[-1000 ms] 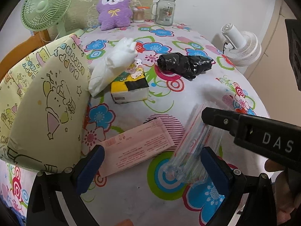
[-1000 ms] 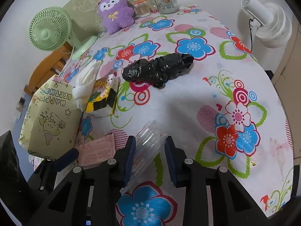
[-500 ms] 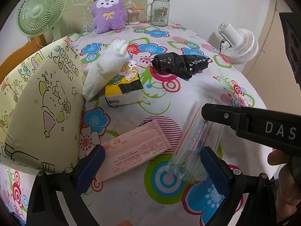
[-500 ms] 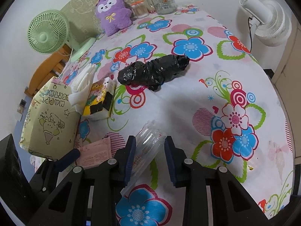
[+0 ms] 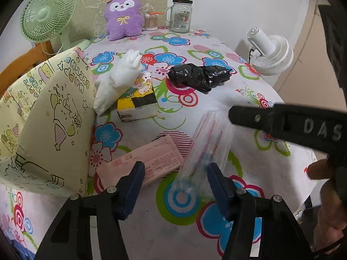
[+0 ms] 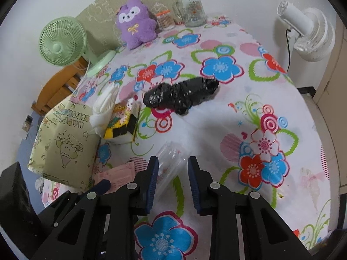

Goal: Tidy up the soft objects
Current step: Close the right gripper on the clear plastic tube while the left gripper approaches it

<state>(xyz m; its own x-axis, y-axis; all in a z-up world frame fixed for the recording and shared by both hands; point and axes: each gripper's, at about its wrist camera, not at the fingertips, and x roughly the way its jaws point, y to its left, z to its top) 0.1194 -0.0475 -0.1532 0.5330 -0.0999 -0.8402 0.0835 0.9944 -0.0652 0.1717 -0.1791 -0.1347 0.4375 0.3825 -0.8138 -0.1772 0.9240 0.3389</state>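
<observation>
Clear plastic bag roll (image 5: 208, 143), crinkly and see-through with red stripes, lies on the floral counter (image 6: 271, 91) between the right gripper (image 6: 172, 178) fingers, which bracket it but look slightly parted, so I can't tell if it's pinched; left gripper (image 5: 175, 181) fingers spread wide around its near end. Judging by the layout, sorting is barely started: black bag bundle (image 5: 198, 77), white glove (image 5: 121, 80), tissue pack (image 5: 137, 101) and pink packet (image 5: 143, 162) lie scattered, gift bag (image 5: 47, 117) beside them.
</observation>
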